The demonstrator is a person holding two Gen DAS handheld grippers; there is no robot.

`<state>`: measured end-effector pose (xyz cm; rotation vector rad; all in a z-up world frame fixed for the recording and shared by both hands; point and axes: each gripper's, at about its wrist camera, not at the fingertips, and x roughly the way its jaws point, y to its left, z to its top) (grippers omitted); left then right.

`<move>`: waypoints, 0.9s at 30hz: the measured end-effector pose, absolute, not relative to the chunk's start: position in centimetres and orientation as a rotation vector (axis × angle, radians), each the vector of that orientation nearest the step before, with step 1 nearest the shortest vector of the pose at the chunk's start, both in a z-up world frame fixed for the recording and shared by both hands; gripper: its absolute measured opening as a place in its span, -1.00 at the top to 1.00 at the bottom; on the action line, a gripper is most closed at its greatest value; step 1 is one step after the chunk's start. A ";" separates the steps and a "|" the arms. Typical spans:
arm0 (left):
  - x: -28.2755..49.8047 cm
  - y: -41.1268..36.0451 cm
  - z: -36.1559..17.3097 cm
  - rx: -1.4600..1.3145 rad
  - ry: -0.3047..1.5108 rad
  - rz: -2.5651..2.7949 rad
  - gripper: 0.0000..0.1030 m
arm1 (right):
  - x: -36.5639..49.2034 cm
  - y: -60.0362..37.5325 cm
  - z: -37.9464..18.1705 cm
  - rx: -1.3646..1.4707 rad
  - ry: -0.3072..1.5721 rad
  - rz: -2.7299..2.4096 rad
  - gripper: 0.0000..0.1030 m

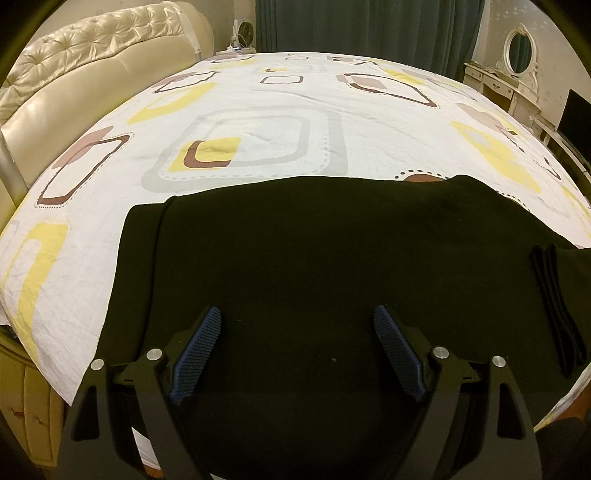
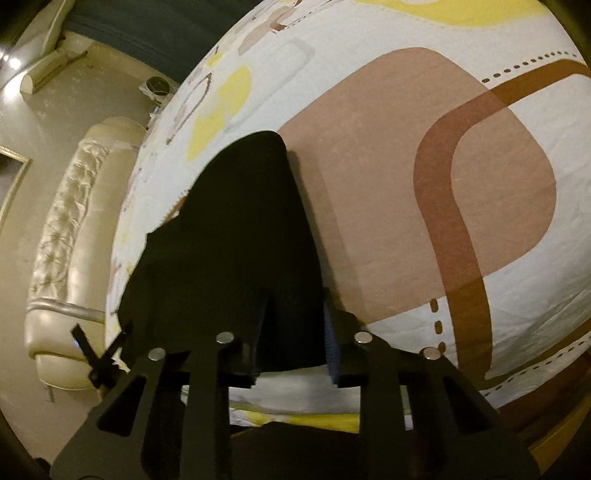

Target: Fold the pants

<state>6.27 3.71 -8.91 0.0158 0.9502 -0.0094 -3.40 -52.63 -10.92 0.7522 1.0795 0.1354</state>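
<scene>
The black pants (image 1: 314, 258) lie spread on the patterned bedsheet (image 1: 258, 110), with a folded layer edge at their left side. My left gripper (image 1: 297, 325) is open just above the near part of the pants, its blue pads (image 1: 197, 354) apart and empty. In the right wrist view my right gripper (image 2: 295, 314) is shut on an end of the black pants (image 2: 236, 229); the cloth is lifted off the sheet (image 2: 406, 166) and drapes away to the left. The left finger is buried in cloth; a blue pad (image 2: 330, 339) shows at the right.
A cream tufted headboard (image 1: 85, 62) bounds the bed's left side and also shows in the right wrist view (image 2: 70, 236). Dark curtains (image 1: 369, 26) hang behind the bed. A white dresser with an oval mirror (image 1: 517, 55) and a dark screen (image 1: 576, 118) stand at right. A small fan (image 1: 243, 33) sits at the back.
</scene>
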 end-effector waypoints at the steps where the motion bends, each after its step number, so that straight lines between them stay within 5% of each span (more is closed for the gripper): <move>1: 6.3 3.7 -8.9 0.016 0.950 -0.009 -0.63 | -3.3 -52.5 -10.9 0.737 1.081 0.129 0.54; 9: 6.2 3.6 -8.8 0.021 0.950 -0.011 -0.63 | -4.0 -52.6 -11.0 0.756 1.034 0.108 0.46; 27: 6.2 3.6 -8.8 0.024 0.949 -0.019 -0.63 | -5.0 -48.3 -1.5 0.477 0.769 -0.049 0.39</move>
